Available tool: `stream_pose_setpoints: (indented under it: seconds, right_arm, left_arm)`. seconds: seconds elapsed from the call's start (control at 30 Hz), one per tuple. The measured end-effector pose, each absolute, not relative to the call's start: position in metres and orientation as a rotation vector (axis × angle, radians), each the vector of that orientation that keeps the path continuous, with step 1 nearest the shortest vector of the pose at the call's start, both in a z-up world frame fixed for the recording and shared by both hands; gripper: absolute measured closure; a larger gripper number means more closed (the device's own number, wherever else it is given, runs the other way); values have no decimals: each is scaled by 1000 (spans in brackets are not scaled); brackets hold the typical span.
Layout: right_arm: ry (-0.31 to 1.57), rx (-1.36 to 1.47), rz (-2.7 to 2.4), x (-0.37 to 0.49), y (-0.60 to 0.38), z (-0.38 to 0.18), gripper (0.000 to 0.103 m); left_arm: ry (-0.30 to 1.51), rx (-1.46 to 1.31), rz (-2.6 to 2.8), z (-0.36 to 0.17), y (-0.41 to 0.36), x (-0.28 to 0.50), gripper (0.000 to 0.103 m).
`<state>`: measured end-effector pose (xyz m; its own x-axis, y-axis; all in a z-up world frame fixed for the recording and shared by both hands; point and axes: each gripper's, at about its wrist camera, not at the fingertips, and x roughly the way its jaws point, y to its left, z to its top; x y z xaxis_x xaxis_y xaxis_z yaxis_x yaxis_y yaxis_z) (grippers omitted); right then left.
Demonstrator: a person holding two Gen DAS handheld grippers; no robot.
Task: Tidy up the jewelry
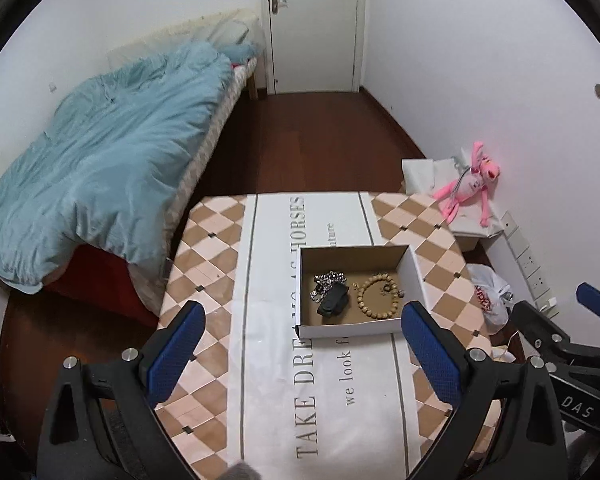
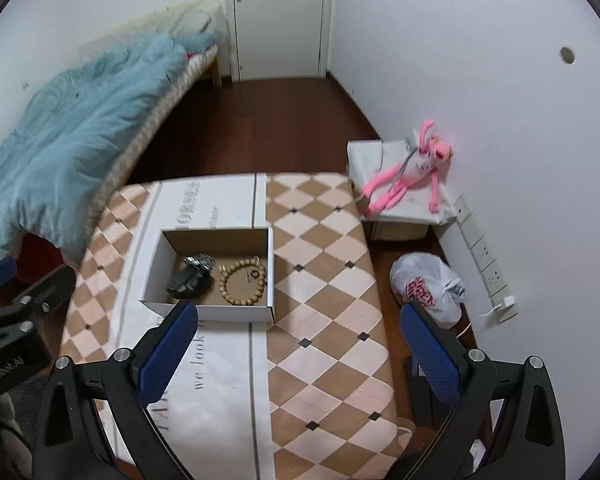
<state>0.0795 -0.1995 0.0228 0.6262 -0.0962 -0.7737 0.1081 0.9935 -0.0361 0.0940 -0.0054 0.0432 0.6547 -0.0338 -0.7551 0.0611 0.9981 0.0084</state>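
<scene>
— While the white cardboard box point(image 1: 356, 330) sits centre-right in the left wrist view, what's inside?
— A wooden bead bracelet point(image 1: 374, 294) right, a silver chain point(image 1: 329, 280) and a black clip-like piece point(image 1: 333, 300) left, all on its brown floor.
— Room around it?
— Checkered tablecloth point(image 2: 324, 280) lies bare at frame centre; the table edge curves off right.
— Claws?
— Left gripper point(image 1: 304, 354) and right gripper point(image 2: 300, 350) both spread wide, holding nothing.

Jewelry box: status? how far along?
Looks mostly done: the wooden bead bracelet, silver chain and a black item lie inside the cardboard box. In hand: nothing; left gripper and right gripper hover open. No loose jewelry visible on the table.
</scene>
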Motion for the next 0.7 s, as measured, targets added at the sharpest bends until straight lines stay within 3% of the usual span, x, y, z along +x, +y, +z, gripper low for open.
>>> stream_pose_setpoints:
  seconds: [0.37, 0.7]
  right_arm:
    - [777, 0, -102, 27, -194, 88, 1]
    - [776, 1, -83, 11, -193, 103, 0]
  left_arm:
    - [787, 23, -22, 89, 2, 46, 3]
    - [795, 11, -29, 100, 3, 32, 3]
